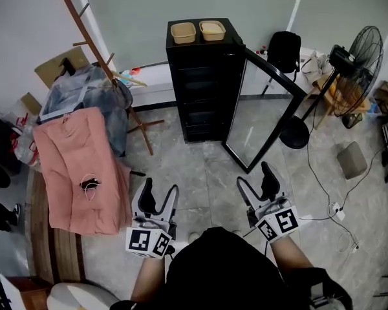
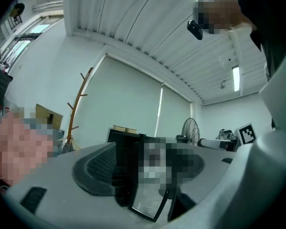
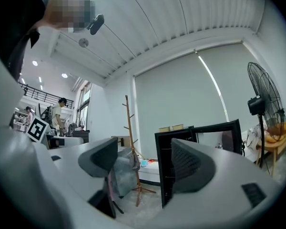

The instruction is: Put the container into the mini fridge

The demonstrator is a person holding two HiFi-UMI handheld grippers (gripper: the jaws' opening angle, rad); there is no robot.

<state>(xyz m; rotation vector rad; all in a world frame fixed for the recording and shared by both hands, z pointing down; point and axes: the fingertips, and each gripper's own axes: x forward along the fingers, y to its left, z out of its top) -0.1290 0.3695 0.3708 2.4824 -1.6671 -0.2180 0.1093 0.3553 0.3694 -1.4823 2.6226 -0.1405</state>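
A black mini fridge stands ahead of me on the floor, its glass door swung wide open to the right. Two tan containers sit side by side on its top. My left gripper and right gripper hover low in front of me, well short of the fridge, both open with nothing between the jaws. In the left gripper view the fridge shows between the open fingers. The right gripper view frames the fridge and containers past its fingers.
A wooden coat rack draped with grey and pink clothes stands at the left. A standing fan and a dark bag are at the back right. Cables and a power strip lie on the floor at the right.
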